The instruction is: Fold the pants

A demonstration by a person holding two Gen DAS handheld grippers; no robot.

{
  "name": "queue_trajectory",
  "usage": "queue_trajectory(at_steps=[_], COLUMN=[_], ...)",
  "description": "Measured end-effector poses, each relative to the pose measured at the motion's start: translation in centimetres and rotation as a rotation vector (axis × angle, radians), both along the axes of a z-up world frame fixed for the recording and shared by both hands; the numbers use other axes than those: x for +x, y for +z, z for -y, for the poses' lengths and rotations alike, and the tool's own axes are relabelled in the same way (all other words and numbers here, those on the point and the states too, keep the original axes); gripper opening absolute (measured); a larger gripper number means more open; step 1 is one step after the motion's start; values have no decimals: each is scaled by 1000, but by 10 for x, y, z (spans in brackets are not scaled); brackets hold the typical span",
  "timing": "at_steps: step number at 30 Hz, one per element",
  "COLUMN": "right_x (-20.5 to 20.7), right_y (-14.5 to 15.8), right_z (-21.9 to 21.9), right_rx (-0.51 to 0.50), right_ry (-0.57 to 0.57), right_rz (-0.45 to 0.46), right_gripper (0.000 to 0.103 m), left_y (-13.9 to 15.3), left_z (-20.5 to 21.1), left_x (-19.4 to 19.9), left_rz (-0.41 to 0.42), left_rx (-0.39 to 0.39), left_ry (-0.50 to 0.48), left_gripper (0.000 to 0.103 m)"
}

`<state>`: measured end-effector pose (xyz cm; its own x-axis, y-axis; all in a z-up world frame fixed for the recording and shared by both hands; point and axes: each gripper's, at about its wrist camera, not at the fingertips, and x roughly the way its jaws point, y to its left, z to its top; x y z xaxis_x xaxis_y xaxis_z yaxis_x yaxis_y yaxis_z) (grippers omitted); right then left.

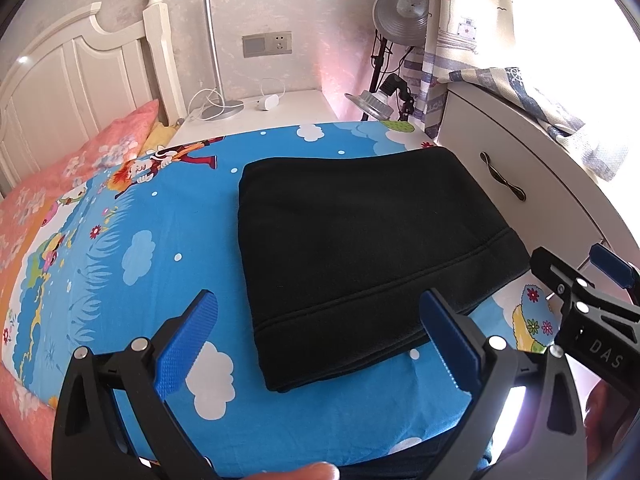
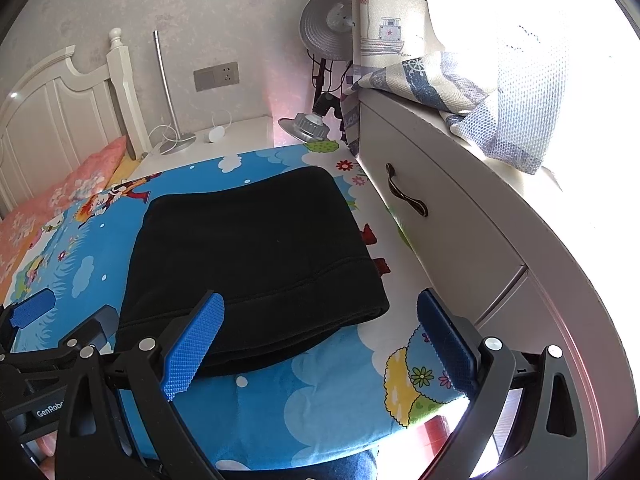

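The black pants (image 1: 360, 248) lie folded into a thick rectangle on the blue cartoon bedsheet (image 1: 120, 272), hem seam toward me. My left gripper (image 1: 320, 344) hovers open just before the folded stack's near edge, nothing between its blue pads. In the right wrist view the same pants (image 2: 248, 264) lie ahead and left. My right gripper (image 2: 324, 344) is open above the sheet (image 2: 312, 400) at the stack's near right corner, holding nothing. Each gripper shows at the edge of the other's view: the right gripper (image 1: 580, 276), the left gripper (image 2: 60, 320).
A white drawer cabinet (image 2: 460, 240) with a dark handle stands close along the bed's right side, a curtain (image 2: 460, 84) draped on it. A white headboard (image 1: 60, 92) and pink pillow (image 1: 72, 172) are far left. A nightstand (image 1: 280, 110) with lamps sits behind.
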<state>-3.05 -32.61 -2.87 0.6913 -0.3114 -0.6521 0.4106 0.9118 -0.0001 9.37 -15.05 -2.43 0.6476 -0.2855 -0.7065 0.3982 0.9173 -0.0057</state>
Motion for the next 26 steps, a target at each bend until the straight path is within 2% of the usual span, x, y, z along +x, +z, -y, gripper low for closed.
queue_trajectory(at_steps=[11, 13, 17, 22, 25, 26], right_x=[0, 1, 1, 3, 6, 6], right_y=[-1, -3, -6, -10, -14, -14], right_z=[0, 2, 2, 5, 1, 1], right_rx=[-1, 0, 2, 18, 11, 11], right_ry=[0, 1, -2, -9, 12, 12], right_rz=[-2, -5, -8, -6, 8, 8], right_gripper=[94, 94, 94, 95, 98, 98], left_y=[0, 1, -3, -1, 2, -1], left_z=[1, 1, 6, 4, -34, -70], left_x=[-1, -5, -4, 0, 15, 28], left_rz=[1, 34, 26, -33, -23, -22], left_rx=[1, -5, -8, -84, -133, -160], left_ry=[-3, -15, -37, -113, -36, 60], left_gripper=[101, 101, 101, 101, 101, 101])
